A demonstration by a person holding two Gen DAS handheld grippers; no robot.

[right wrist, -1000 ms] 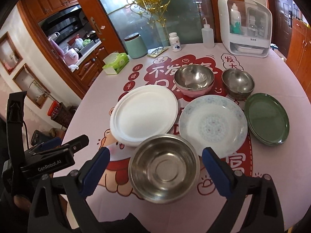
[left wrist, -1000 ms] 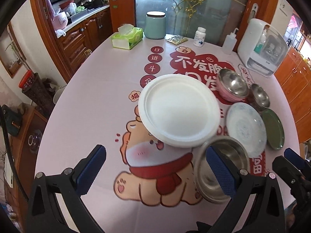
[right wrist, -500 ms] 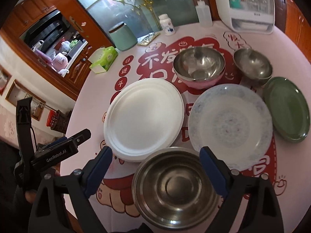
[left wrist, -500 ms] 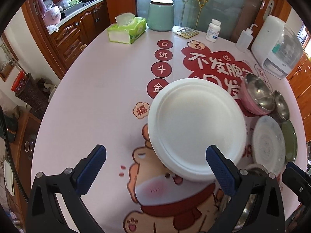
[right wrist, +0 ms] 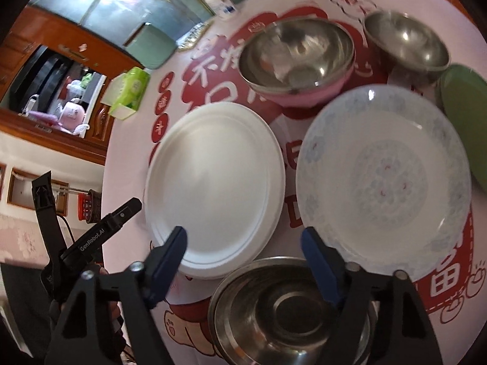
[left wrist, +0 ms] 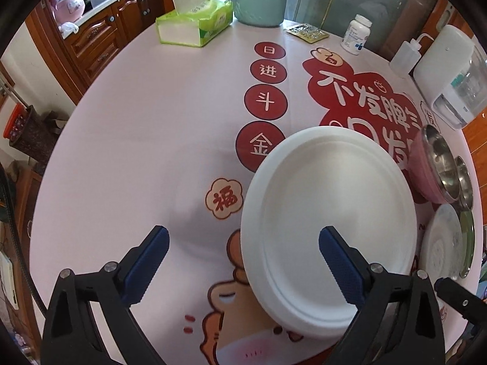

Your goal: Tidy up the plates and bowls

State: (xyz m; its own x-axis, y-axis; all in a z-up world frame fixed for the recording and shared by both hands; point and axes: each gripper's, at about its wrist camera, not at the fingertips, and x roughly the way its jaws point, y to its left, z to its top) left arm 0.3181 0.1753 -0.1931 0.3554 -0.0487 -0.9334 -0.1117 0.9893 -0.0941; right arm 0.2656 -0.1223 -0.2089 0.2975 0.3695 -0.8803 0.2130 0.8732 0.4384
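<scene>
We see round table (left wrist: 152, 152), smooth pink printed cloth. White plate (left wrist: 328, 231), matte, ridged rim, at 3 o'clock in left view. Patterned plate (right wrist: 383, 176) glossy, blurred, at 3 o'clock beside it. Steel bowl (right wrist: 283, 307), shiny, at 6 o'clock, bottom cut off. Left gripper (left wrist: 243, 261) wide, just narrowing, straddles white plate edge, untouched. Right gripper (right wrist: 243, 261) half-wide, just closing, nothing gripped.

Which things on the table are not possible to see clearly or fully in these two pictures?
- Steel bowl, right wrist view: near part cut by the bottom edge and the right gripper.
- Green plate, right wrist view: cut by the right edge.
- Pill bottle label, right wrist view: blurred.
- White plate, left wrist view: near rim behind the left gripper finger.
</scene>
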